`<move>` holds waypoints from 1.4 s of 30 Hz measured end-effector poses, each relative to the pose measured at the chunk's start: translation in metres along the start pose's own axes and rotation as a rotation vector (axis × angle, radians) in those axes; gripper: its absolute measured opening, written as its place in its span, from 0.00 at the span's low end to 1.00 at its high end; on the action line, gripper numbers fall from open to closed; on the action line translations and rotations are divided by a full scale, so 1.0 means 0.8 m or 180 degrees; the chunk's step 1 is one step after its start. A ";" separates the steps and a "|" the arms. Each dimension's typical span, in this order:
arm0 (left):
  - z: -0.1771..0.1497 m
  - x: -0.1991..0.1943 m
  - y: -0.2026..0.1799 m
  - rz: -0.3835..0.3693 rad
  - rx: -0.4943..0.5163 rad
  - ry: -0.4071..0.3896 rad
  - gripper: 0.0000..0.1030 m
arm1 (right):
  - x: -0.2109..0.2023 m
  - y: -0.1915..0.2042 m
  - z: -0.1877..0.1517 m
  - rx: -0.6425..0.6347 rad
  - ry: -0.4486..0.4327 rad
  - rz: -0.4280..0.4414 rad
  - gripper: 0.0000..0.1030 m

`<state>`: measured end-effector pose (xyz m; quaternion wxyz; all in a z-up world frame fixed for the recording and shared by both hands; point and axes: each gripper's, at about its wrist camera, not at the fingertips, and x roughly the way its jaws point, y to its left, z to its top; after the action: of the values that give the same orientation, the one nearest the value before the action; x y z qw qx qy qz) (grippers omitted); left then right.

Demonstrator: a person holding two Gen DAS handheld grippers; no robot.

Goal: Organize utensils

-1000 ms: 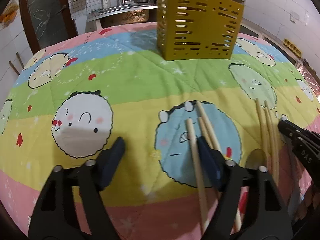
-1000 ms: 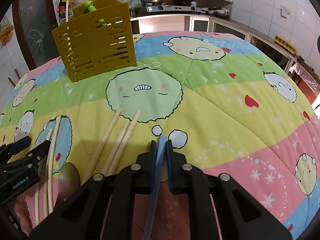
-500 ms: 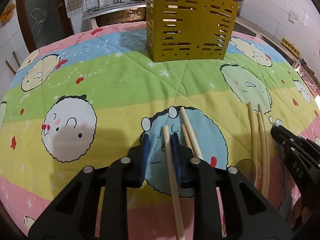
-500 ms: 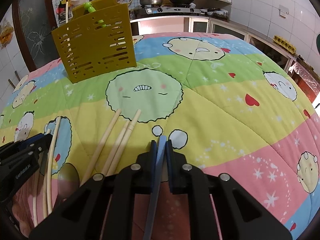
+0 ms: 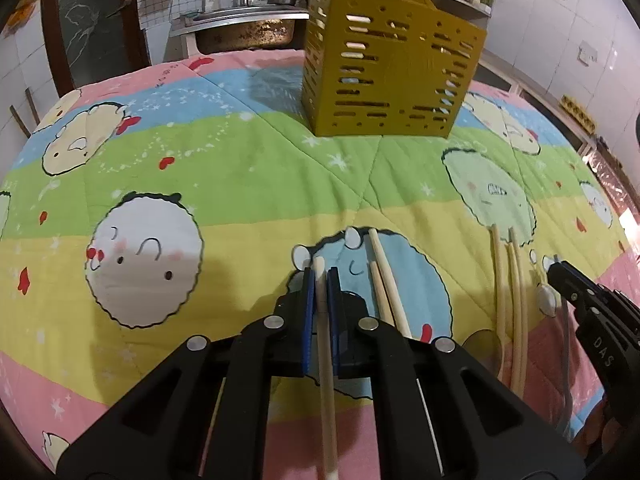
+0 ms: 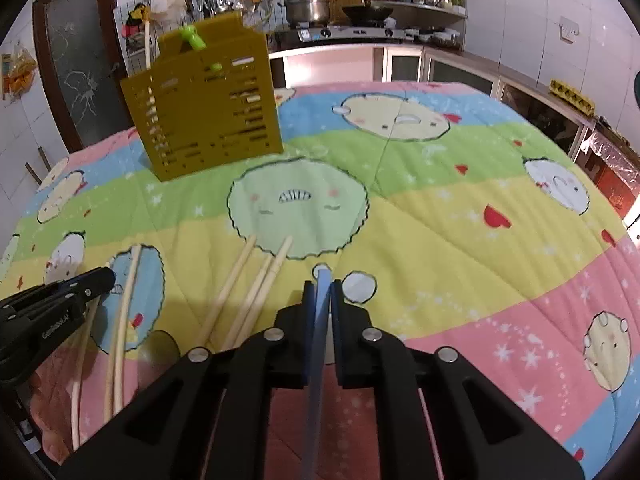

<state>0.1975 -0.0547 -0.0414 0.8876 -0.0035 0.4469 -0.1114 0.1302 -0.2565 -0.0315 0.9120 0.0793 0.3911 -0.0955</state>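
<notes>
My left gripper grips a pale wooden chopstick; its jaws are closing and the blue pads press on the stick, low over the quilt. Two more chopsticks lie just right of it. My right gripper is shut on a light-blue utensil handle; its lower end is hidden under the gripper. Three chopsticks lie to its left. The yellow slotted utensil holder stands upright at the far side, with a green-handled piece inside. In the right wrist view the left gripper sits at the left edge.
A cartoon-print quilt covers the table. A dark spoon bowl lies between the two chopstick groups. Behind the table are a sink and a stove counter with pots.
The left jaws went from wide open to shut around one chopstick. The right gripper has stayed shut on the blue handle and kept still.
</notes>
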 end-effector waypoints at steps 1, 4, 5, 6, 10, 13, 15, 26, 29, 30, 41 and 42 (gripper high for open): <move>0.001 -0.004 0.003 0.0001 -0.0023 -0.0033 0.04 | -0.004 -0.001 0.001 0.0005 -0.0032 0.0006 0.08; 0.007 -0.020 0.012 -0.0019 -0.0087 -0.0145 0.04 | -0.018 -0.004 0.007 0.0022 -0.0154 0.0034 0.08; 0.009 -0.027 0.015 -0.0024 -0.0105 -0.0193 0.04 | -0.023 -0.004 0.008 0.0027 -0.0192 0.0043 0.08; 0.010 -0.033 0.017 -0.0027 -0.0118 -0.0245 0.04 | -0.029 -0.005 0.010 0.0035 -0.0241 0.0066 0.08; 0.015 -0.069 0.025 -0.0039 -0.0142 -0.0518 0.04 | -0.048 -0.009 0.014 0.0056 -0.0406 0.0116 0.08; 0.015 -0.093 0.028 -0.0042 -0.0134 -0.0689 0.04 | -0.063 -0.012 0.018 0.0080 -0.0539 0.0162 0.08; 0.014 -0.107 0.031 -0.0039 -0.0139 -0.0791 0.04 | -0.071 -0.014 0.019 0.0085 -0.0610 0.0174 0.08; 0.009 -0.134 0.048 0.0015 -0.0170 -0.0989 0.04 | -0.064 -0.012 0.018 0.0019 -0.0529 0.0246 0.08; 0.016 -0.111 0.057 0.0019 -0.0250 -0.0847 0.04 | -0.050 -0.012 0.013 0.0032 -0.0454 0.0232 0.09; 0.016 -0.106 0.059 0.0016 -0.0268 -0.0812 0.04 | -0.043 -0.012 0.011 0.0040 -0.0409 0.0203 0.09; 0.020 -0.058 0.071 0.0051 -0.0341 -0.0519 0.04 | 0.000 -0.011 0.002 -0.0046 -0.0016 -0.0029 0.46; 0.021 -0.058 0.071 0.0048 -0.0339 -0.0520 0.04 | 0.006 -0.009 0.001 -0.0070 0.0045 -0.0044 0.44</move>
<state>0.1951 0.0084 -0.0007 0.9205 -0.0563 0.3783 -0.0801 0.1326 -0.2640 -0.0350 0.9093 0.0673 0.3991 -0.0969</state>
